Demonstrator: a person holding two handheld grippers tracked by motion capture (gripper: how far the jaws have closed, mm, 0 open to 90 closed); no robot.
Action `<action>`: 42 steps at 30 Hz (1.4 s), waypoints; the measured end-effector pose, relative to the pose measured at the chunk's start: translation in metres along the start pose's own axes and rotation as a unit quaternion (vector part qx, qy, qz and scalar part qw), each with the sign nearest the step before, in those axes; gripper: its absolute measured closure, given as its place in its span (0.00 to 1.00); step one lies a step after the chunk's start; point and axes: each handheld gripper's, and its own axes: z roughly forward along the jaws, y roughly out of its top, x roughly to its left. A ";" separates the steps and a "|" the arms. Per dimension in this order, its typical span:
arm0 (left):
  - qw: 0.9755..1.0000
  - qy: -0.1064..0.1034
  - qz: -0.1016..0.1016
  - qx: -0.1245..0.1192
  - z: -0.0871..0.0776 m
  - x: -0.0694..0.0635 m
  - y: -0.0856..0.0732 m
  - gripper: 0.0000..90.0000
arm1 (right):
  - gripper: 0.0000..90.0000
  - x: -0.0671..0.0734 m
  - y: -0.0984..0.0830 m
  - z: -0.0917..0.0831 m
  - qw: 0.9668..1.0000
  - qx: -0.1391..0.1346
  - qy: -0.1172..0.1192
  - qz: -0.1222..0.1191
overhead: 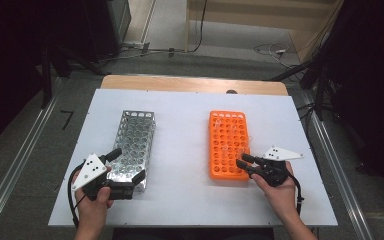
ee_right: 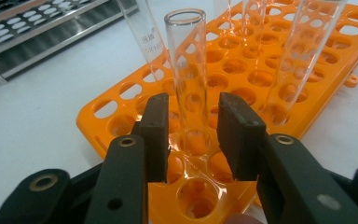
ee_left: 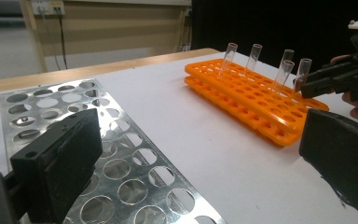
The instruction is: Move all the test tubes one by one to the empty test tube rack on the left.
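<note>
An orange tube rack (overhead: pixel 227 145) lies right of centre with several clear glass test tubes (ee_left: pixel 254 56) standing upright in it. My right gripper (overhead: pixel 242 161) reaches in at the rack's near right corner. In the right gripper view its jaws (ee_right: pixel 191 100) bracket one upright tube (ee_right: pixel 186 56); a narrow gap shows beside the right pad (ee_right: pixel 235 135), so it is open. A metal perforated rack (overhead: pixel 135 140) lies at the left, with no tubes in the holes in view. My left gripper (overhead: pixel 127 165) stands open at its near end, one jaw over the rack (ee_left: pixel 121 154) and one beside it.
White table surface (overhead: pixel 185 150) separates the two racks, with a wooden strip along the far edge (overhead: pixel 195 82). Cables trail on the floor beyond the table. A person's hands hold both grippers near the front edge.
</note>
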 end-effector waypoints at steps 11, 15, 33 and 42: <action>1.000 -0.004 -0.005 -0.001 0.002 -0.005 0.002 0.00 | 0.80 0.006 -0.003 0.008 1.000 0.000 -0.027 -0.012; 1.000 -0.002 -0.005 0.002 0.005 -0.008 0.002 0.02 | 0.82 0.005 -0.003 0.008 0.999 -0.001 -0.029 -0.013; 1.000 -0.015 -0.012 0.013 0.013 -0.020 0.006 0.05 | 0.82 0.008 0.010 -0.020 0.997 -0.066 -0.022 -0.020; 0.999 -0.029 -0.011 0.016 0.018 -0.029 0.008 0.05 | 0.82 0.029 0.018 -0.031 0.997 -0.072 0.013 -0.035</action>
